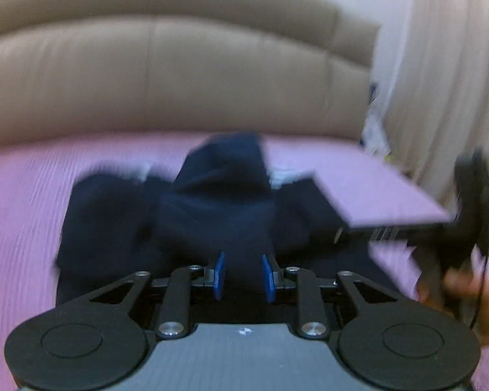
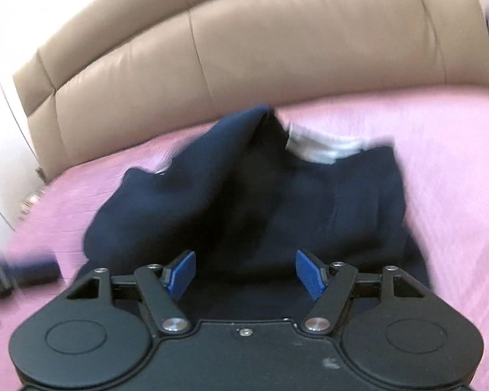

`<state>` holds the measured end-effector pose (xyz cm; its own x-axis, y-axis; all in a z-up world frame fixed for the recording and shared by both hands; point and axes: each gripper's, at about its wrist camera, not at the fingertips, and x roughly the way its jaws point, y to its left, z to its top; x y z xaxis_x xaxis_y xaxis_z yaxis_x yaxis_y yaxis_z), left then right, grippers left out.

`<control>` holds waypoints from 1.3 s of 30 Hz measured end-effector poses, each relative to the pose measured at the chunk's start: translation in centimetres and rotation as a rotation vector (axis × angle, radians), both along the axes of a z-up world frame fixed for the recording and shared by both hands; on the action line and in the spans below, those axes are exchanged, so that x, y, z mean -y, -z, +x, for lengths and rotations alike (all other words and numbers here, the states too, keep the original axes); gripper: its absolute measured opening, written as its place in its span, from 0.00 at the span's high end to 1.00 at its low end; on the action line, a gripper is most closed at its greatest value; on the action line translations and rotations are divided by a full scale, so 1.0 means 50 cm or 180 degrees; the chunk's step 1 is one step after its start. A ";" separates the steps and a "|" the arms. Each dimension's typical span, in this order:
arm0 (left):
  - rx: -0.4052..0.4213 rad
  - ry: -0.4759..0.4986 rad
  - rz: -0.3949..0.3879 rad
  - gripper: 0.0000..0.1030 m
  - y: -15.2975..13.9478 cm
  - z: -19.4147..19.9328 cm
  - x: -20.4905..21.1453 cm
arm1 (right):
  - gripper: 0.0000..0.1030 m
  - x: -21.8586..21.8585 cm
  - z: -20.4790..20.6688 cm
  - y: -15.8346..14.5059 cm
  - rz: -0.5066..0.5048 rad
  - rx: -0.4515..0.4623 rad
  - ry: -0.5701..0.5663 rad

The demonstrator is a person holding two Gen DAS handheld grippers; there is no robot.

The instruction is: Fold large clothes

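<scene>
A navy garment (image 1: 212, 215) lies crumpled on the pink bedsheet (image 1: 32, 211), with a white inner collar (image 2: 316, 150) showing at its far edge. One fold of the garment (image 2: 277, 202) stands up in a peak at the middle. My left gripper (image 1: 243, 277) hovers over its near edge, blue pads a narrow gap apart, and no cloth is pinched between them. My right gripper (image 2: 246, 273) stands wide open over the near part of the cloth, with nothing between its pads. Both views are blurred.
A padded tan headboard (image 1: 179, 81) runs behind the bed, and pale curtains (image 1: 440, 65) hang at the right. A hand (image 1: 472, 293) holds a black device with a flat pink-reflecting panel (image 1: 375, 189) at the right. A dark blurred object (image 2: 16, 277) lies at the left.
</scene>
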<state>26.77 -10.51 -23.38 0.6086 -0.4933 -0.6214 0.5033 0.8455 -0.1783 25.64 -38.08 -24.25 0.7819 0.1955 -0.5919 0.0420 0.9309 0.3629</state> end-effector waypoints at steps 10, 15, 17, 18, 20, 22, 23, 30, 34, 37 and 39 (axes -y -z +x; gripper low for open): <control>-0.0709 -0.0838 -0.0751 0.70 0.084 0.237 -0.096 | 0.20 0.001 0.141 0.090 0.0904 -0.0784 0.0404; -0.0810 -0.0859 -0.0756 0.70 0.099 0.294 -0.064 | 0.73 -0.036 0.179 0.133 0.1327 -0.0965 0.0307; -0.0800 -0.0829 -0.0672 0.70 0.096 0.292 -0.055 | 0.83 -0.044 0.165 0.101 0.1251 -0.0799 0.0295; -0.0790 -0.0808 -0.0662 0.70 0.096 0.282 -0.054 | 0.85 -0.038 0.145 0.071 0.1296 -0.0609 0.0263; -0.0776 -0.0769 -0.0666 0.70 0.099 0.277 -0.055 | 0.86 -0.016 0.081 0.000 0.1246 -0.0166 0.0263; -0.0781 -0.0767 -0.0677 0.70 0.103 0.269 -0.056 | 0.86 0.014 0.009 -0.051 0.1091 0.0114 0.0343; -0.0798 -0.0768 -0.0699 0.70 0.107 0.267 -0.057 | 0.86 0.030 -0.023 -0.059 0.1037 0.0143 0.0426; -0.1145 -0.0668 -0.0830 0.66 0.175 0.271 -0.020 | 0.55 0.078 -0.102 0.086 0.0862 -0.0914 0.0607; -0.1437 -0.0606 -0.1039 0.44 0.212 0.272 -0.002 | 0.24 0.100 -0.112 0.069 0.0959 -0.0664 0.0723; -0.1537 -0.0670 -0.1192 0.43 0.231 0.285 0.009 | 0.23 0.112 -0.072 0.039 0.0934 -0.0439 0.0791; -0.1575 -0.0693 -0.1240 0.53 0.242 0.298 0.022 | 0.22 0.111 -0.029 0.043 0.0880 -0.0468 0.0835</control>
<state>41.69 -11.59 -35.48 0.4086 -0.6364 -0.6542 0.1086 0.7456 -0.6574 24.18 -43.64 -26.38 0.7373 0.1680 -0.6543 0.3352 0.7499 0.5703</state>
